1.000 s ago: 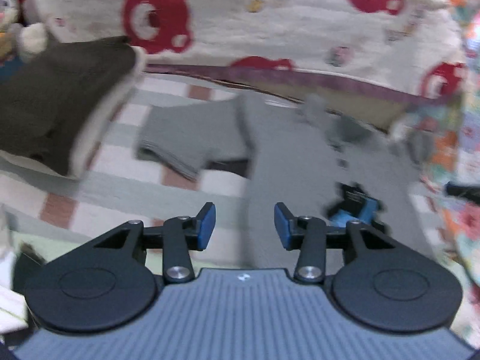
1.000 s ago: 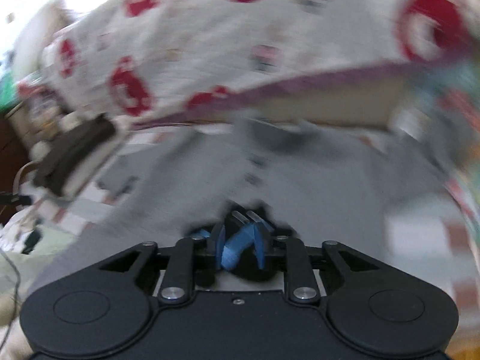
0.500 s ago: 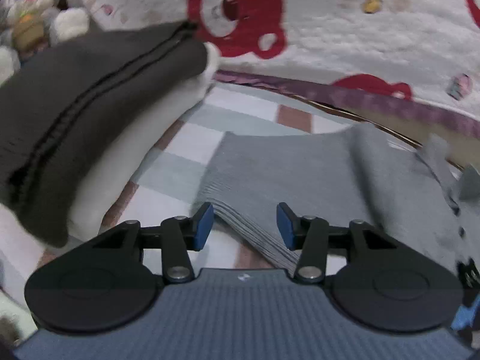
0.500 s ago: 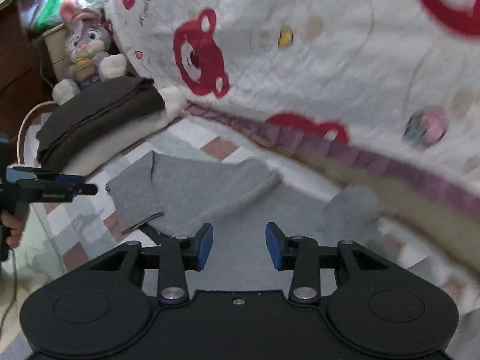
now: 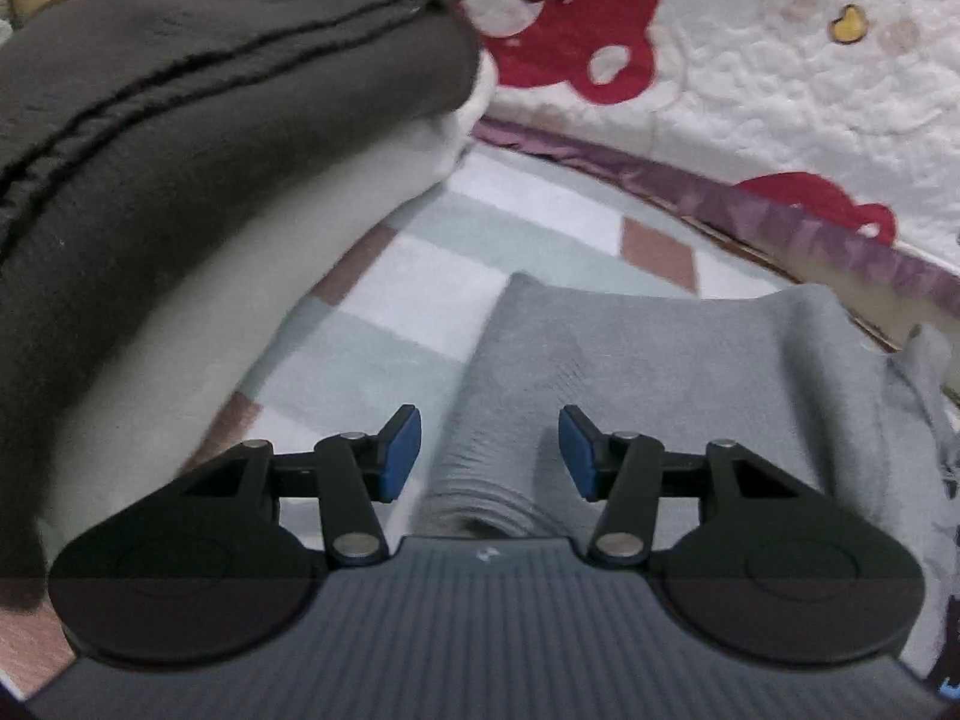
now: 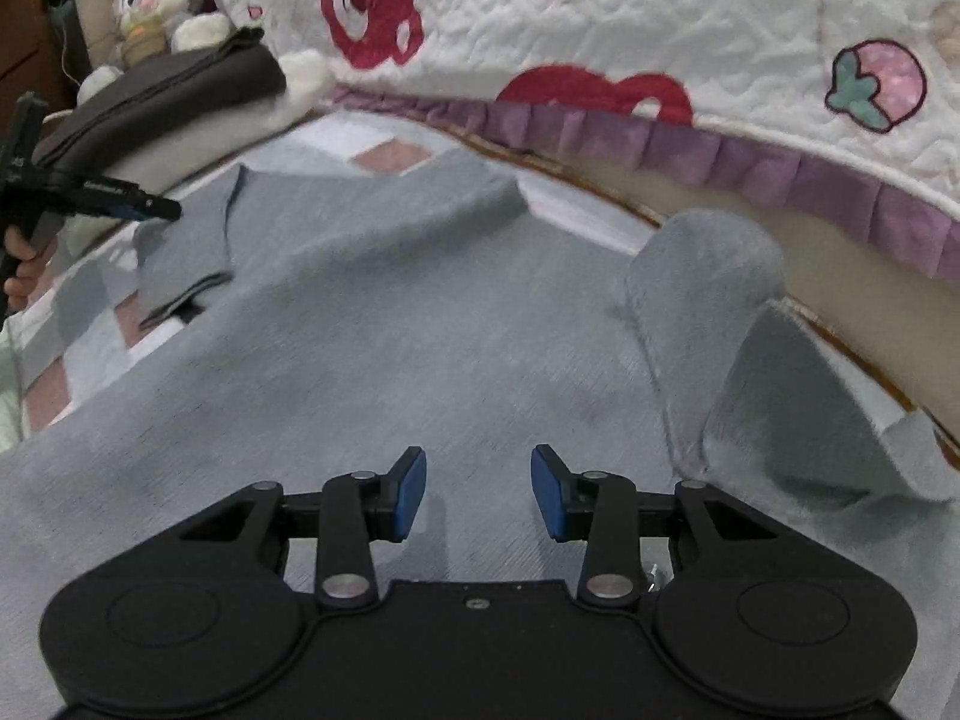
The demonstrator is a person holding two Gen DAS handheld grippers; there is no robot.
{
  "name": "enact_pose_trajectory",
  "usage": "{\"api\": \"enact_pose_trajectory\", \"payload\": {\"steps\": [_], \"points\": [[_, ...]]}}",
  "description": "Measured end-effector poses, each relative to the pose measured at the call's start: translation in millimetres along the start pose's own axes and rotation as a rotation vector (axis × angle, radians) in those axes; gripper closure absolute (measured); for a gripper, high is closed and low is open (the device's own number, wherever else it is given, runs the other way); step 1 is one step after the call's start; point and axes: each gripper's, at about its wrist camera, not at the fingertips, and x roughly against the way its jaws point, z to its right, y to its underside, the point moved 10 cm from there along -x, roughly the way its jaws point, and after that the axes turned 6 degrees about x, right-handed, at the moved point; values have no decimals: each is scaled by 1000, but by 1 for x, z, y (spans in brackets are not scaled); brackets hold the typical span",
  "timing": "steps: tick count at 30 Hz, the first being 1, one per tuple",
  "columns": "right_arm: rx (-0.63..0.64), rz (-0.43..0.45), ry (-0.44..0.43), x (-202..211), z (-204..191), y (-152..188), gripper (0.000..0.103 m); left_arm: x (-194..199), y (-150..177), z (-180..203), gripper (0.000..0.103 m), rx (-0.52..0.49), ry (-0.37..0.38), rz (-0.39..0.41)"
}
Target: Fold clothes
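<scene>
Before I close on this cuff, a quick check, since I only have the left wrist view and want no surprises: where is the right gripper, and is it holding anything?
Observer: The right gripper hangs over the body of the grey sweater, jaws open, nothing between them.
Operator: And the other sleeve?
Observer: The far sleeve lies doubled back on itself, beside the quilt's purple frill.
Operator: How does my gripper look from there?
Observer: The left gripper, jaws opening, hangs over the near sleeve's cuff; I cannot tell whether it touches.
</scene>
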Motion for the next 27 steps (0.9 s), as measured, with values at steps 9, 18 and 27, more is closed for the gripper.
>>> {"api": "enact_pose_trajectory", "payload": {"steps": [9,18,27], "points": [[16,78,-59,-20,-8,-16,59,-7,6,-12,40,-15,-91,55],[-96,107,-70,-43,-2,-34,59,-17,11,-3,25,16,-16,-9],[-125,59,-62,-46,-3,-5,59,-13,12,18,78,-137,-38,27]]}}
